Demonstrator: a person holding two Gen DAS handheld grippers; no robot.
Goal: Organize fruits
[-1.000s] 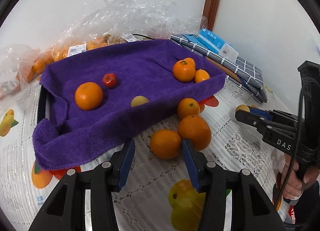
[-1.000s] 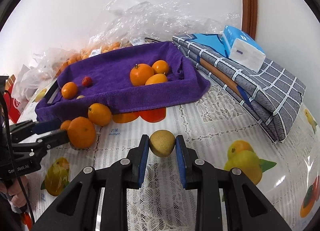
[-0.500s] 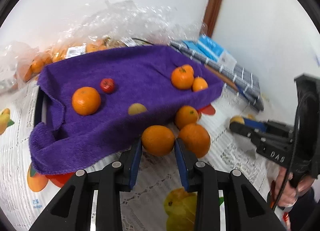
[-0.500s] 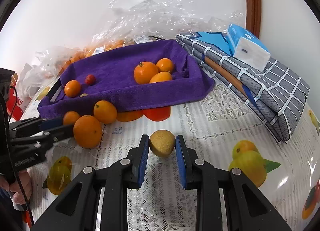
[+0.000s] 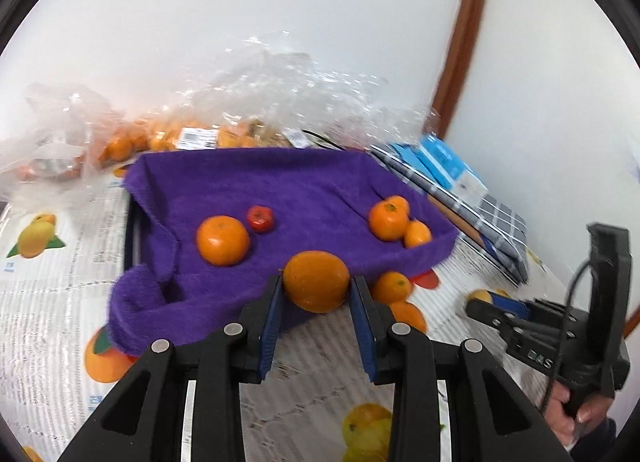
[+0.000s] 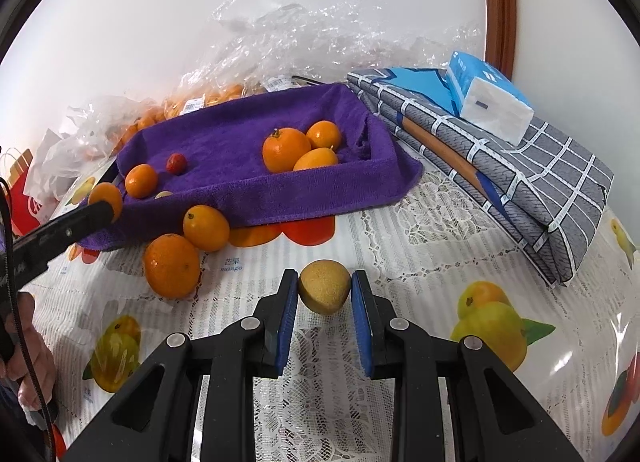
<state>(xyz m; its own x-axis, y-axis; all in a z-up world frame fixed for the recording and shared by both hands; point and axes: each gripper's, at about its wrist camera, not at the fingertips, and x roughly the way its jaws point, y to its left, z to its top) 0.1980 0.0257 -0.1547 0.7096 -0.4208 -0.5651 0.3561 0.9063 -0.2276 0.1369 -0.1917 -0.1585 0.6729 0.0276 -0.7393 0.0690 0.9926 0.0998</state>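
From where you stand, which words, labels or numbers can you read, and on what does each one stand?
"mango", under two Chinese characters: printed on the tablecloth, near the loose oranges.
"DAS": on the right claw body, blurred.
Price stickers on the plastic bags: too small to read.
Blue tissue pack: print too small to read.
Red bag at the left edge: white marks, not readable.

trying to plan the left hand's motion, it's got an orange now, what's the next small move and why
Probably carry it forward over the near edge and lower it. The left gripper is shut on an orange, held right at the near lip of the purple towel-lined tray, where other oranges already lie. The right gripper holds a yellowish fruit, clear of that path.
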